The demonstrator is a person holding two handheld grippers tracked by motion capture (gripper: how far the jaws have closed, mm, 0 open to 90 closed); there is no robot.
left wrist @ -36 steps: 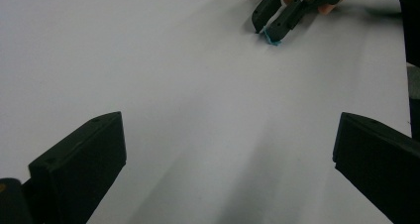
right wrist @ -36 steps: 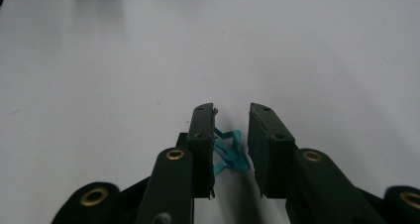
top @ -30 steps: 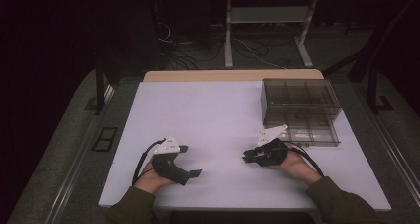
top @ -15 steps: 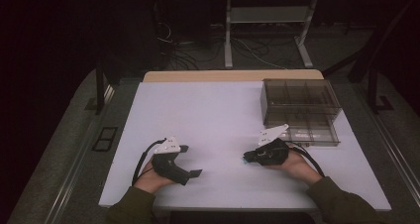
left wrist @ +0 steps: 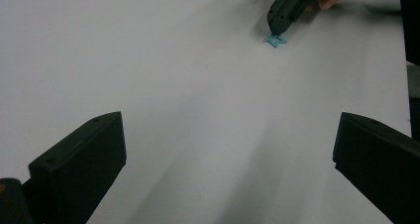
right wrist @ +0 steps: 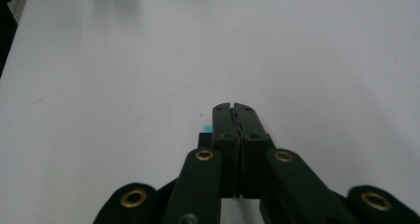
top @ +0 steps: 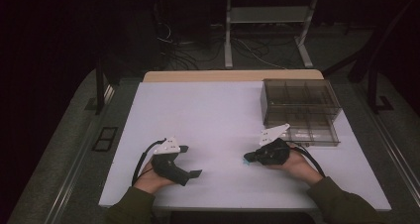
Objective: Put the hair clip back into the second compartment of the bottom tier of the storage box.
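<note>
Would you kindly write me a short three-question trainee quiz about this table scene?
1. True or false: the left tongs stand open.
2. Which colour is the small piece at the tip of the right tongs? A red, B blue, C yellow.
3. On which side of the table in the high view does the clear compartment box stand?

Key: 1 true, with nothing between the jaws. 2 B; the jaws have just been closing and meet at the piece, though a firm grip cannot be told. 3 The far right.
</note>
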